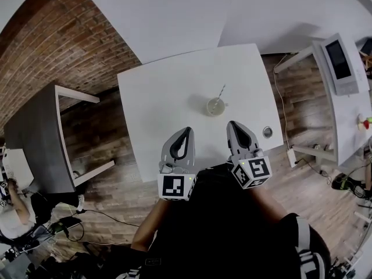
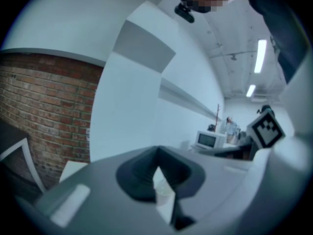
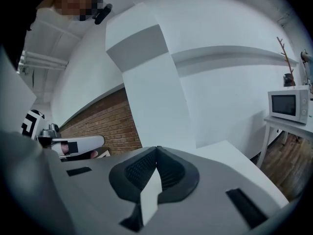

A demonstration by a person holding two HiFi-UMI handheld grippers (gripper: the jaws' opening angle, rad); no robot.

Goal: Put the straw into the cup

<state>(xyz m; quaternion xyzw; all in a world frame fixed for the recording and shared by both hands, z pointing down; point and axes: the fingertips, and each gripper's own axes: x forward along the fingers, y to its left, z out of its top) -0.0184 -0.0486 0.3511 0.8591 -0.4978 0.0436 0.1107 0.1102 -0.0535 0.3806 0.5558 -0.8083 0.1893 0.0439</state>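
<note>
**Head view.** One cup (image 1: 215, 106) stands on the white tabletop (image 1: 163, 92). One straw (image 1: 221, 92) stands in the cup and leans out over its far rim. One small round disc (image 1: 267, 132) lies right of the cup and a little nearer, well apart from it. There are two tongs. The left tongs (image 1: 187, 130) and right tongs (image 1: 232, 124) both sit nearer than the cup, one off to each side, and neither touches it. Each pair has its tips pressed together and carries nothing. By my reading, the task looks done.

**Left gripper view.** The left tongs (image 2: 157, 153) are closed tip to tip with nothing between them. They point up at the wall, and I cannot make out the cup here.

**Right gripper view.** The right tongs (image 3: 156, 151) are likewise closed and empty. The cup is not in sight.

**Risk (judgement).** The straw only leans on the rim, and the cup looks light. A careless sweep of either tongs past the cup could tip it or flick the straw out. Neither gripper camera shows the cup, so only the head view can guide a move near it.
</note>
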